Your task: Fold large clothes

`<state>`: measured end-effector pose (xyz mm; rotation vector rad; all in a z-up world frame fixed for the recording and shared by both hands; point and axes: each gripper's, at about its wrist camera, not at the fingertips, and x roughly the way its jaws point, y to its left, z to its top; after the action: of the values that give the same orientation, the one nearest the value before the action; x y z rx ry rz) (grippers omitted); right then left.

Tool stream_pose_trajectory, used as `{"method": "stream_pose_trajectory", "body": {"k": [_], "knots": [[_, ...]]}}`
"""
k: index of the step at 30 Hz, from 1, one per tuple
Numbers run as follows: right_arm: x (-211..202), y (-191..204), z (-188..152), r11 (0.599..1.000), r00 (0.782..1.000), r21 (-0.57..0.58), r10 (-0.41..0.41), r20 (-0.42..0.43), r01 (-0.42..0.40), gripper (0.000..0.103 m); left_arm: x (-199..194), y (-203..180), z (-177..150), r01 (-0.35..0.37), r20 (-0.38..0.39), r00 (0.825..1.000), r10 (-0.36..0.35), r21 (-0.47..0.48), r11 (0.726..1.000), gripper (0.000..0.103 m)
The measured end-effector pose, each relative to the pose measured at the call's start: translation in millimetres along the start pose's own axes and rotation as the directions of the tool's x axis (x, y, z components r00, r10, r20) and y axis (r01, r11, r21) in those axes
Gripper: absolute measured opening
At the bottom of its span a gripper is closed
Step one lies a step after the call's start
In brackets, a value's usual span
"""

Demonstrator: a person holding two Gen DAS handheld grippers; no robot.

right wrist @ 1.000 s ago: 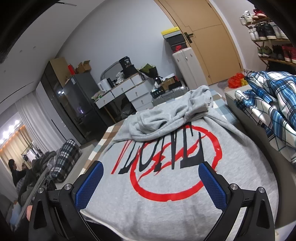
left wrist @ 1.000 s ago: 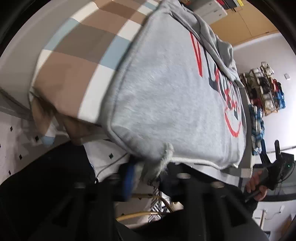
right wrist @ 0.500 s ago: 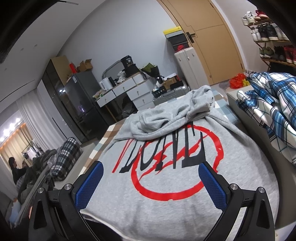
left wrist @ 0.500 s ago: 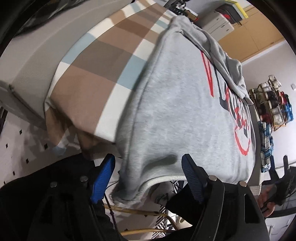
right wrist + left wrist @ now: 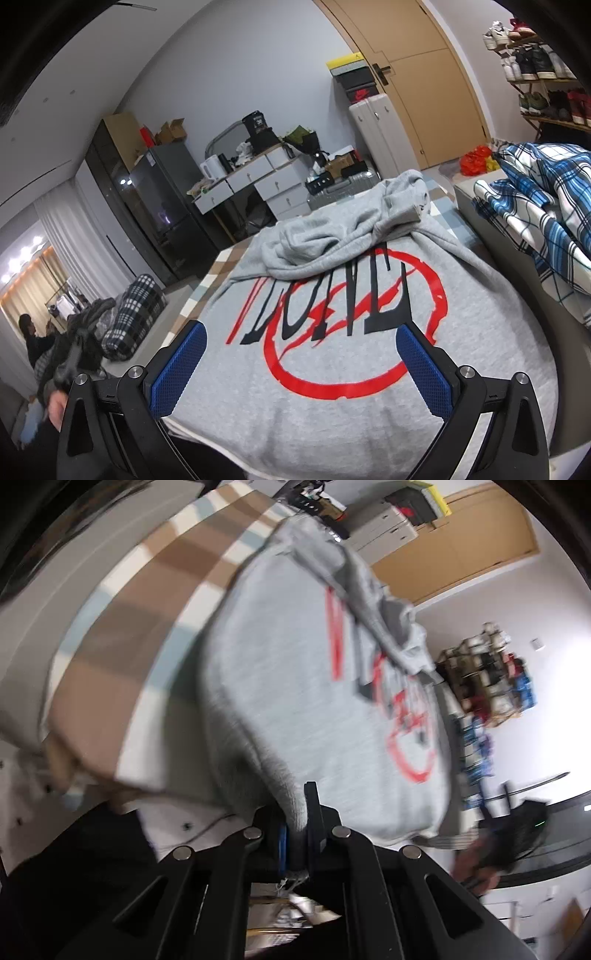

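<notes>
A grey hooded sweatshirt with a red and black printed logo is lying spread flat, print side up, on a bed covered by a brown, white and pale blue checked sheet. Its hood is lying bunched at the far end.

The left hand-held gripper has just been closing, and its 2 jaws are now pinching the ribbed hem corner of the sweatshirt nearest the bed's edge. The right hand-held gripper is hovering over the hem with its blue pads spread wide, holding nothing.

The first fold seems to be starting: 1 corner is being gripped. The next move probably calls for the right hand-held gripper to clamp the other hem corner, so both can carry the hem toward the hood.

A blue plaid quilt is lying heaped close beside the sweatshirt's right edge and could crowd the fold. Farther off are a dresser, a dark fridge, a wooden door and a shoe rack. A person is sitting far left.
</notes>
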<state>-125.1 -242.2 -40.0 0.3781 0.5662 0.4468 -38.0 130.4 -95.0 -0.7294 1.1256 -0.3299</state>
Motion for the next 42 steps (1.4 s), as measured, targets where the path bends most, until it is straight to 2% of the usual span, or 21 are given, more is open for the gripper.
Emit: {"method": "stream_pose_trajectory", "body": {"k": [5, 9, 13, 15, 17, 21, 23, 25, 27, 28, 29, 30, 32, 33, 35, 36, 37, 38, 39, 41, 42], "knots": [[3.3, 5.6, -0.1, 1.000, 1.000, 0.009, 0.010, -0.011, -0.010, 0.103, 3.1, -37.4, 39.1, 0.118, -0.028, 0.993, -0.119, -0.011, 0.993, 0.003], [10.7, 14.9, -4.5, 0.999, 0.998, -0.019, 0.027, -0.053, -0.028, 0.103, 20.1, -62.7, 64.1, 0.120, -0.053, 0.992, -0.118, 0.032, 0.992, 0.003], [25.6, 39.1, -14.9, 0.993, 0.989, -0.086, 0.067, -0.134, -0.079, 0.103, 43.4, -63.4, 80.7, 0.119, -0.079, 0.990, -0.116, 0.042, 0.992, 0.003], [38.4, 60.0, -23.6, 0.980, 0.970, -0.120, 0.133, -0.205, -0.160, 0.103, 51.2, -57.1, 83.0, 0.148, -0.088, 0.986, -0.144, 0.032, 0.989, 0.003], [55.7, 85.9, -35.0, 0.963, 0.941, -0.147, 0.177, -0.287, -0.226, 0.103, 50.1, -53.7, 82.9, 0.188, -0.092, 0.979, -0.184, 0.037, 0.981, 0.003], [104.3, 136.9, -68.3, 0.926, 0.863, -0.214, 0.179, -0.472, -0.310, 0.103, 41.0, -47.5, 84.3, 0.289, -0.083, 0.955, -0.284, 0.046, 0.956, 0.003], [124.1, 155.8, -81.5, 0.913, 0.846, -0.262, 0.142, -0.514, -0.312, 0.103, 38.4, -43.3, 86.3, 0.341, -0.089, 0.937, -0.337, 0.037, 0.939, 0.003], [140.5, 173.0, -90.3, 0.897, 0.851, -0.329, 0.089, -0.517, -0.294, 0.102, 35.1, -39.4, 87.9, 0.381, -0.094, 0.921, -0.377, 0.029, 0.924, 0.002], [149.9, 185.2, -95.9, 0.879, 0.853, -0.372, 0.070, -0.518, -0.298, 0.100, 30.0, -36.3, 87.6, 0.431, -0.100, 0.899, -0.427, 0.021, 0.902, 0.003], [152.9, 190.1, -97.7, 0.870, 0.857, -0.391, 0.066, -0.510, -0.300, 0.094, 27.9, -36.4, 87.6, 0.456, -0.105, 0.886, -0.451, 0.022, 0.890, 0.002], [153.5, 193.4, -98.8, 0.865, 0.864, -0.407, 0.056, -0.501, -0.292, 0.076, 27.0, -37.6, 87.3, 0.476, -0.117, 0.875, -0.470, 0.026, 0.879, 0.003], [155.0, 197.5, -98.4, 0.860, 0.871, -0.424, 0.049, -0.488, -0.286, 0.063, 27.4, -39.4, 88.0, 0.486, -0.127, 0.869, -0.479, 0.032, 0.873, 0.002], [156.4, 198.9, -93.6, 0.860, 0.880, -0.430, 0.045, -0.473, -0.276, 0.020, 27.0, -43.1, 85.1, 0.496, -0.136, 0.863, -0.486, 0.053, 0.867, 0.002], [156.4, 199.5, -90.5, 0.861, 0.885, -0.428, 0.053, -0.462, -0.274, 0.012, 28.3, -43.3, 84.7, 0.490, -0.137, 0.867, -0.479, 0.059, 0.870, 0.002], [158.4, 200.0, -85.1, 0.868, 0.883, -0.407, 0.073, -0.463, -0.285, 0.013, 30.1, -41.2, 84.5, 0.449, -0.132, 0.889, -0.439, 0.060, 0.892, 0.002], [157.6, 199.8, -80.9, 0.873, 0.878, -0.382, 0.100, -0.468, -0.303, 0.013, 30.5, -39.1, 84.7, 0.440, -0.130, 0.893, -0.431, 0.050, 0.897, 0.003], [154.5, 200.0, -78.1, 0.875, 0.879, -0.368, 0.122, -0.462, -0.315, 0.013, 29.5, -36.9, 84.5, 0.426, -0.129, 0.899, -0.418, 0.042, 0.904, 0.007], [154.4, 201.9, -74.8, 0.874, 0.882, -0.367, 0.130, -0.454, -0.318, 0.013, 29.2, -34.9, 84.8, 0.416, -0.130, 0.903, -0.409, 0.038, 0.908, 0.021], [151.2, 202.6, -73.2, 0.874, 0.888, -0.371, 0.133, -0.440, -0.315, 0.013, 28.3, -32.9, 84.8, 0.395, -0.136, 0.912, -0.387, 0.034, 0.918, 0.050], [150.3, 202.5, -72.7, 0.868, 0.898, -0.395, 0.118, -0.424, -0.301, 0.013, 28.7, -27.3, 84.2, 0.375, -0.131, 0.919, -0.371, 0.005, 0.927, 0.086], [150.4, 204.7, -73.3, 0.861, 0.903, -0.419, 0.099, -0.417, -0.288, 0.013, 28.6, -25.1, 83.8, 0.377, -0.122, 0.919, -0.375, -0.005, 0.926, 0.086]]}}
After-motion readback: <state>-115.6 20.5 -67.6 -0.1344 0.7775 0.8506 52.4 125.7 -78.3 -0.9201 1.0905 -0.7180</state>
